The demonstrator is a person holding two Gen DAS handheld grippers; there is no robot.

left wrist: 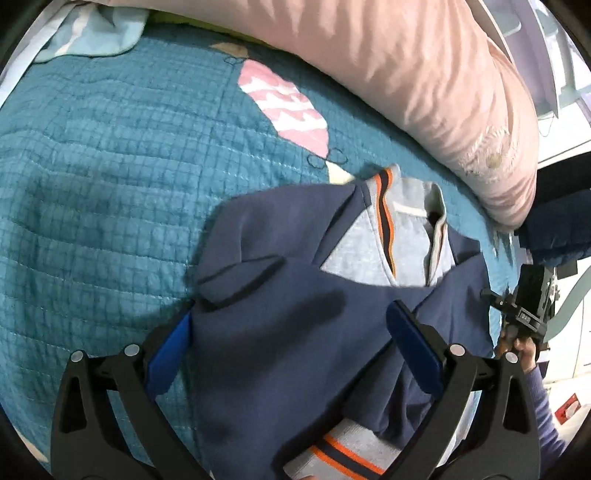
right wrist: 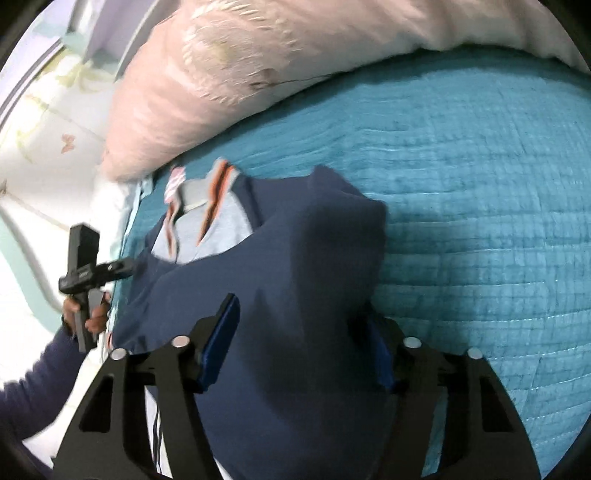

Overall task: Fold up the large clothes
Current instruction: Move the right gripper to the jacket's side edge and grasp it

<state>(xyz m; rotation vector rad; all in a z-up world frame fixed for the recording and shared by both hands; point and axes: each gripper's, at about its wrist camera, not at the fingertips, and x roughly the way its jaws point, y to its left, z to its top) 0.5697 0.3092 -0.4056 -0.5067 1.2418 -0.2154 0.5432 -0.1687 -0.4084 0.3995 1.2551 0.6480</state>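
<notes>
- Your left hand-held gripper [left wrist: 295, 339] is spread wide, its two blue-padded fingers [left wrist: 415, 343] standing on either side of a broad swathe of navy cloth without pinching it.
- Your right hand-held gripper [right wrist: 303, 347] is spread wide too; the navy cloth rises in a hump between its fingers [right wrist: 218, 343], and the right-side pad is partly hidden behind that hump.
- The sweatshirt [left wrist: 295, 266] lies on the bed, towards the edge nearest you. It is navy with a grey chest panel, and the collar [left wrist: 424, 199] is grey, trimmed with orange and dark stripes.
- Navy fabric is folded over the lower body of the sweatshirt, leaving the collar and grey panel showing at the far end, close to the pink pillow [left wrist: 406, 74].
- A grey ribbed band with orange and dark stripes [left wrist: 343, 454] shows at the bottom of the left wrist view, under the navy layer.
- The bed is covered by a teal quilted bedspread [left wrist: 110, 166] with a pink and white patch [left wrist: 288, 107] sewn on it.
- The pink pillow rests along the far side of the bedspread, and a pale blue cloth [left wrist: 99, 33] lies in the far corner.
- Each wrist view catches the other device at the side: your right hand [left wrist: 521, 347] and your left hand [right wrist: 88, 314] each grip a black handle beyond the bed's edge.
</notes>
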